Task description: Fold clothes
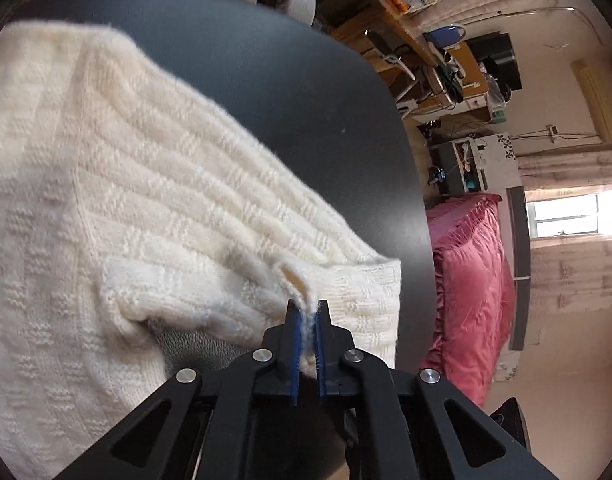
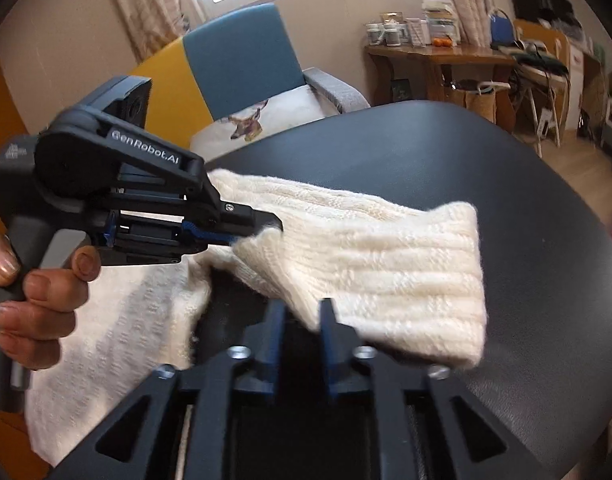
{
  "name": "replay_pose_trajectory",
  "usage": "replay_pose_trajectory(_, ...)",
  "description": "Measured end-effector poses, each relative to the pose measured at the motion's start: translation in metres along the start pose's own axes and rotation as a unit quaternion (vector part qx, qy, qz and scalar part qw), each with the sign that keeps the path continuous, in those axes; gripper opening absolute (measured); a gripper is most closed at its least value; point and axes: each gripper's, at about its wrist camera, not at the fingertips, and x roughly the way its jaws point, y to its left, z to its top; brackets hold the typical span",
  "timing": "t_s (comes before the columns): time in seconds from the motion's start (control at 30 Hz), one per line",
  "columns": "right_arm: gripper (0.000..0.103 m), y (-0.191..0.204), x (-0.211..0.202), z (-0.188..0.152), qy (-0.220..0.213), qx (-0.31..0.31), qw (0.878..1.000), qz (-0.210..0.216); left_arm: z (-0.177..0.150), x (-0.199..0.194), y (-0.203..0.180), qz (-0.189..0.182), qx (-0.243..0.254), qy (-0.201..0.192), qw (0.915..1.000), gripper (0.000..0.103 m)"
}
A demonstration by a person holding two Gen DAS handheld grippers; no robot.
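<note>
A cream knitted sweater lies on the dark round table, its body spread toward 9 o'clock in the left wrist view and one sleeve lifted off the table. The left gripper is clamped on the sleeve's edge, wool pinched between its blue pads. In the right wrist view the sleeve stretches from 10 o'clock to 3 o'clock, its cuff end lying on the table. The right gripper has its fingers parted on either side of the sleeve's lower edge (not yet pressing, as far as can be seen).

By this showing the fold is partway: a sleeve is being handled, and the body does not look folded into a compact shape. Which way the sleeve is going cannot be judged.

The sweater's far side, collar and other sleeve fall outside both views, and motion blurs the knit.
</note>
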Motion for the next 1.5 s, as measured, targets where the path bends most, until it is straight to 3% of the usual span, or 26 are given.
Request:
replay_pose_trajectory(0.13,0.027,-0.026,-0.021,-0.008,-0.018,0.082,0.996,0.033,0.009,-0.023,-0.014,-0.009,0.021,-0.025,0.9994,0.006)
replay_pose_trajectory(0.3,0.027,-0.041,-0.028,-0.024,0.000,0.131,0.991,0.038,0.032,-0.093,-0.035,-0.033,0.054,-0.082,0.9946,0.006)
replay_pose_trajectory(0.5,0.027,-0.029,-0.022,-0.034,0.019,0.143,0.989,0.040,0.052,-0.193,-0.038,-0.041,0.078,-0.159,0.9833,0.006)
replay_pose_trajectory(0.67,0.027,-0.001,-0.013,-0.031,0.028,0.126,0.990,0.058,0.061,-0.275,-0.011,-0.031,0.070,-0.225,0.9714,0.006)
replay_pose_trajectory(0.77,0.027,0.016,0.001,-0.020,0.034,0.118,0.991,0.055,0.065,-0.306,0.009,-0.011,0.064,-0.245,0.9672,0.006)
replay_pose_trajectory(1.0,0.027,0.056,0.035,0.006,0.048,0.101,0.993,0.045,0.058,-0.331,0.050,0.003,0.053,-0.256,0.9652,0.006)
replay_pose_trajectory(1.13,0.028,0.071,0.057,0.009,0.056,0.109,0.991,0.048,0.052,-0.349,0.061,-0.022,0.057,-0.262,0.9630,0.006)
replay_pose_trajectory(1.27,0.030,0.072,0.073,0.010,0.051,0.147,0.986,0.063,0.049,-0.366,0.054,-0.050,0.080,-0.270,0.9581,0.006)
replay_pose_trajectory(1.33,0.030,0.069,0.081,0.009,0.048,0.174,0.981,0.078,0.048,-0.370,0.048,-0.045,0.093,-0.272,0.9568,0.006)
replay_pose_trajectory(1.5,0.032,0.068,0.091,0.018,0.032,0.195,0.978,0.066,0.046,-0.377,0.040,-0.049,0.108,-0.267,0.9563,0.006)
